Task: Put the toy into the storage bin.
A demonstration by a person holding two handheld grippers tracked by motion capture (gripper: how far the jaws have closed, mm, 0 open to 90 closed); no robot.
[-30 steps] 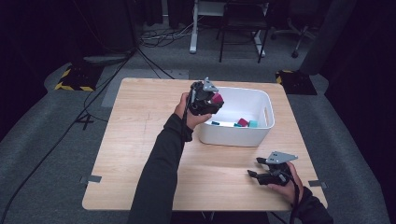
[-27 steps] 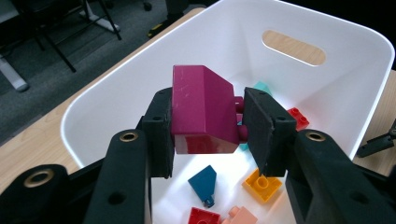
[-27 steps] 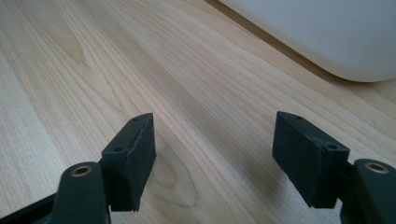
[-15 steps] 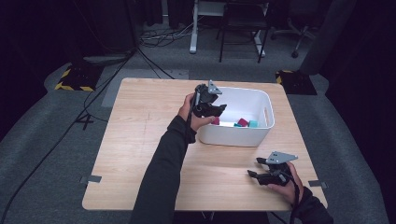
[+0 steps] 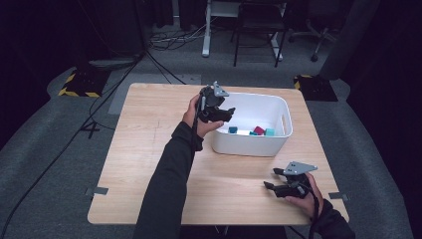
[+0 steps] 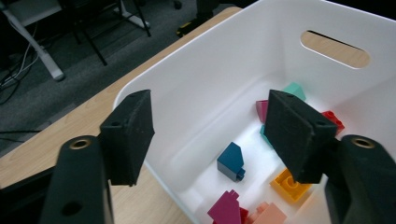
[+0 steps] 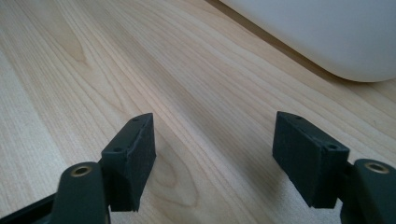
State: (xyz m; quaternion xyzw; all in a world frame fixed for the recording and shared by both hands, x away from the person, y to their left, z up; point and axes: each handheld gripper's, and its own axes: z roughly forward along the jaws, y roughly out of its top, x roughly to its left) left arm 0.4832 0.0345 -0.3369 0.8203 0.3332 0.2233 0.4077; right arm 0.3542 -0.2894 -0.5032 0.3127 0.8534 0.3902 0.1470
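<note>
The left gripper (image 5: 225, 113), held above the left rim of the white bin (image 5: 278, 144) at centre frame in the high view, has let go of the magenta block it carried a second ago: its jaws have just been opening and now stand apart with nothing between them. In that earlier frame the block showed pink against the black jaws; now the gap is bare. The hand has edged slightly toward the bin over that second. In the left gripper view the gripper (image 6: 208, 133) looks down into the bin (image 6: 224, 60), its two black pads framing the blocks on the floor.

The right gripper (image 5: 271, 178) rests at lower right of the high view on the table (image 5: 149, 149), well apart from the bin, in the same spot as before. Its jaws are wide apart and hold nothing; in the right gripper view the gripper (image 7: 214, 154) shows bare wood grain between its pads and the bin's rounded white corner (image 7: 327, 37) at upper right.

Inside the bin, the left gripper view shows a dark blue block (image 6: 231, 161) at centre, a magenta block (image 6: 227, 207) at the bottom edge, an orange block (image 6: 290, 184) at lower right, a peach block (image 6: 270, 215) beside it, and teal (image 6: 295, 90) and red (image 6: 332, 119) blocks farther up.
</note>
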